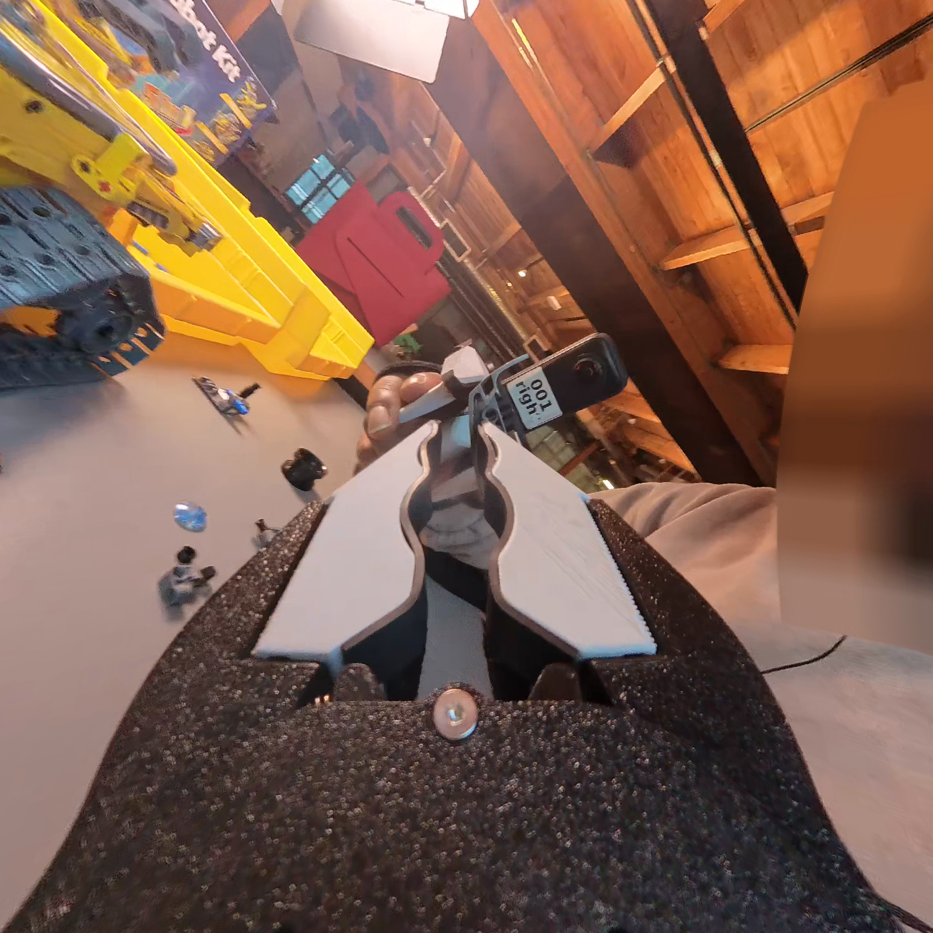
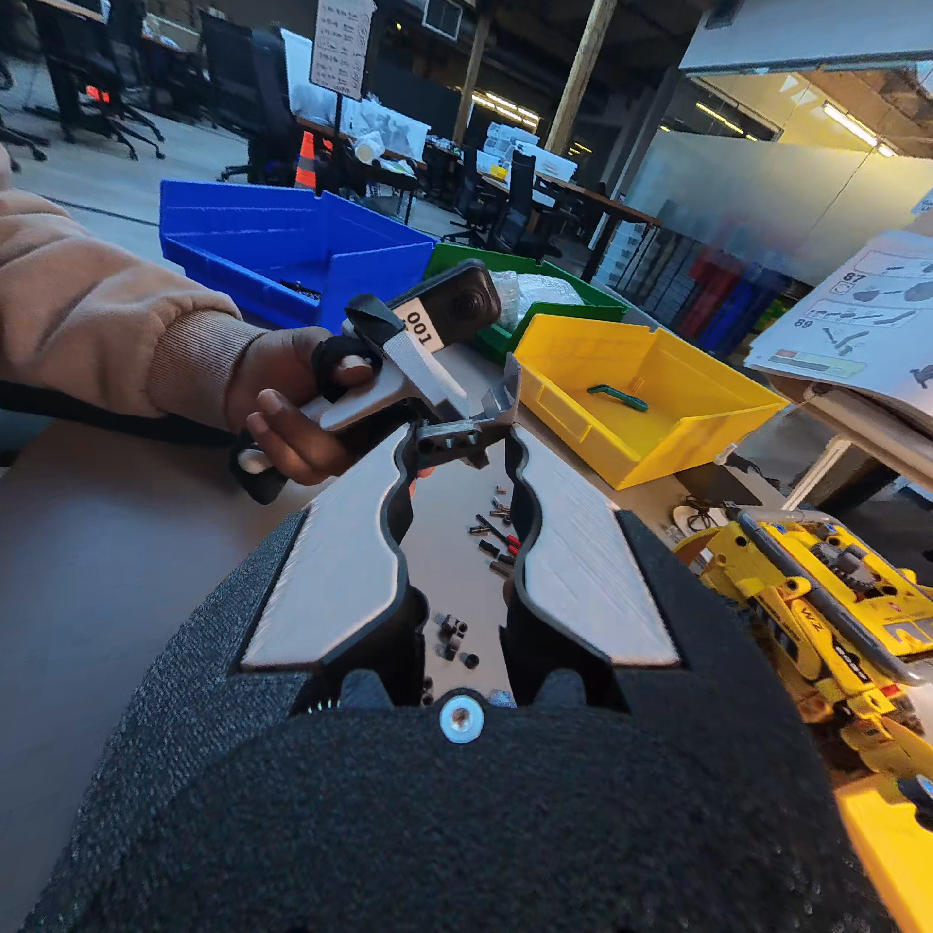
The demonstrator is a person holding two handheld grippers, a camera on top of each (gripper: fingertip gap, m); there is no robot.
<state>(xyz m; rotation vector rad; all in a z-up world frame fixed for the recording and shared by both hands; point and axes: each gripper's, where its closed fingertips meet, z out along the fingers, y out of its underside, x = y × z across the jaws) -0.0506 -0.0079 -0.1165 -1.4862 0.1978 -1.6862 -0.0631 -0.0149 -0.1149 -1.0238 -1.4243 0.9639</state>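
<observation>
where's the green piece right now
In the right wrist view, the green piece lies on the floor of the yellow bin, up and to the right of the gripper, with the green bin just behind it.

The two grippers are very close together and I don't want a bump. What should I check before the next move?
1. Grey toy piece sits between the right gripper fingers: ok. Whether the grip is firm: cannot tell.
2. Left gripper grip: something grey is in its narrow gap; cannot tell.
3. Room between the grippers: not ok, their tips almost meet.
4. Small pins lie loose on the table below the right gripper, untouched: ok.
5. Yellow toy digger stands beside the right gripper, apart from it: ok.
</observation>
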